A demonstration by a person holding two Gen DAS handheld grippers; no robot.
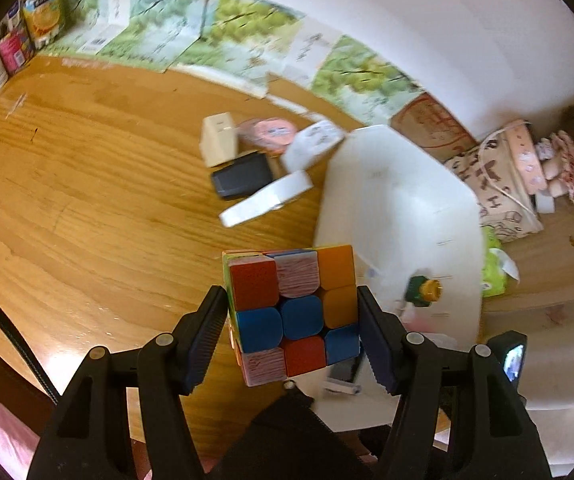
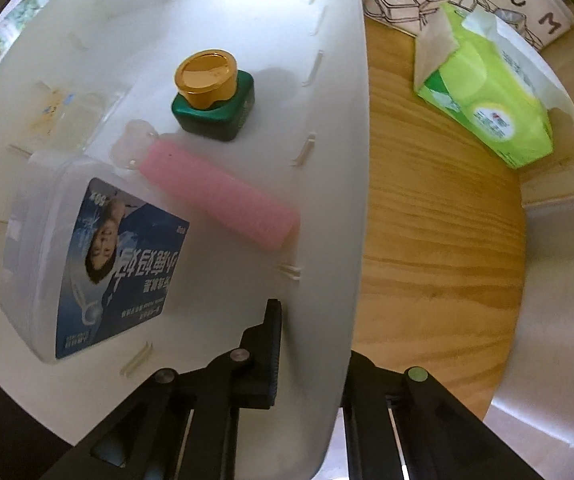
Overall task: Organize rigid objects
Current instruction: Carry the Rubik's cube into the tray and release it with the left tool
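- Left gripper (image 1: 293, 322) holds the puzzle cube (image 1: 293, 312) between its fingers, above the tabletop (image 1: 87, 200)
- Right gripper (image 2: 313, 344) fingers are clamped narrow on the white bin (image 2: 339, 120) wall
- Green jar (image 2: 213, 96), pink tube (image 2: 223, 196), white box (image 2: 87, 264) lie inside

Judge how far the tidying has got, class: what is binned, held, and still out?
Binned: green bottle, pink case, labelled box. Held: puzzle cube in left gripper; right gripper clamps the white bin wall. Left: black case, white boxes.
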